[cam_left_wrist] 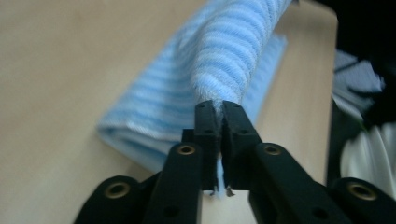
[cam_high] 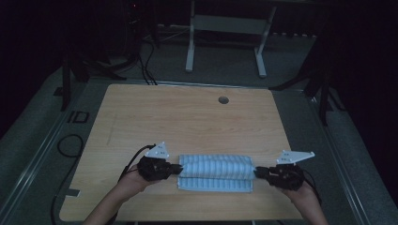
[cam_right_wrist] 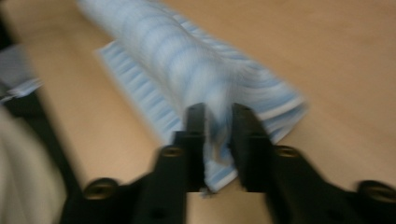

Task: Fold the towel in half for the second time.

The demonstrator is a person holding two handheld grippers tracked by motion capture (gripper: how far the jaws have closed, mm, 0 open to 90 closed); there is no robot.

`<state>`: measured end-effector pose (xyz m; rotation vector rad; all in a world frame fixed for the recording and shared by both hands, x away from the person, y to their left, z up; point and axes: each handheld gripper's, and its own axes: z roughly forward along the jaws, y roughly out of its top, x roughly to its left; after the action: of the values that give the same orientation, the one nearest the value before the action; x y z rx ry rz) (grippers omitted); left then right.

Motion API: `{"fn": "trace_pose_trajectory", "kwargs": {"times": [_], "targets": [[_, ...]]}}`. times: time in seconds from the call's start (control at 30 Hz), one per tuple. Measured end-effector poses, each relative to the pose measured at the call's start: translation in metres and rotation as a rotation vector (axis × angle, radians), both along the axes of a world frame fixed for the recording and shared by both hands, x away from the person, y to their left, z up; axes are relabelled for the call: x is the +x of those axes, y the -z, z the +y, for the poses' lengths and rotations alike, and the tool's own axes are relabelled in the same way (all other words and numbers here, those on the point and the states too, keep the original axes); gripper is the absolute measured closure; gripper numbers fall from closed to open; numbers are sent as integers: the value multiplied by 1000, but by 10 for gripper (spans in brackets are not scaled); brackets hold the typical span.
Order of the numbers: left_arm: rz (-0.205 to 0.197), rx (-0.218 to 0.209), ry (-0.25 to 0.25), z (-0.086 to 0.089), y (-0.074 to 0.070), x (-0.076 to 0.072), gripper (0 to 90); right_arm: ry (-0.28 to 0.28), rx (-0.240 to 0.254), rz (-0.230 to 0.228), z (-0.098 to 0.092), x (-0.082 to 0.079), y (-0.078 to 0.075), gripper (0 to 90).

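Since the left gripper [cam_left_wrist: 219, 105] has its black fingers [cam_left_wrist: 205, 121] squeezed nearly together on a thin corner of the light blue striped cloth towel [cam_left_wrist: 233, 51], that end looks properly pinched. On the right gripper [cam_right_wrist: 218, 109] the fingers [cam_right_wrist: 245, 126] stand a bit further apart with towel edge between them, but the shot is blurry, so whether they actually bite can't be told.

Handling-wise it's probably easy stuff: soft, floppy, light, nothing to break. It'll sag and bunch between the two hands and a loose layer could slide out, so the best places to take hold are the end corners, pinching through all the layers.

The towel lies folded lengthwise near the front edge of the pale wooden surface [cam_high: 187, 117], with the top layer humped up like a roll.

The high view gives the overall layout: left gripper [cam_high: 177, 168] and right gripper [cam_high: 257, 172] at opposite short ends of the towel [cam_high: 216, 171], hands behind them. It's too dark and small there to read the pinch, though. The gripper views show that, plus the stacked layers underneath.
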<state>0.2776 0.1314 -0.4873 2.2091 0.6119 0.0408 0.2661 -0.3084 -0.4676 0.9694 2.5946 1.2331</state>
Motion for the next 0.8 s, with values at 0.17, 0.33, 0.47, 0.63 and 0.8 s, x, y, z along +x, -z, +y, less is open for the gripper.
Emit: {"fn": "trace_pose_trajectory", "kwargs": {"times": [0.17,0.33,0.47,0.63,0.8], "targets": [[-1,23,-88,4,2,8,475,63,-6,-3,-11,-7,-1,596],[1,10,-40,-17,8,12,433,51,7,-13,10,4,4,574],[28,48,6,-35,24,16,433,-15,-27,21,37,18,23,556],[57,61,11,-45,38,23,433,-32,-116,33,55,31,46,537],[74,98,-41,-48,50,36,433,-4,-194,39,55,46,63,526]]}}
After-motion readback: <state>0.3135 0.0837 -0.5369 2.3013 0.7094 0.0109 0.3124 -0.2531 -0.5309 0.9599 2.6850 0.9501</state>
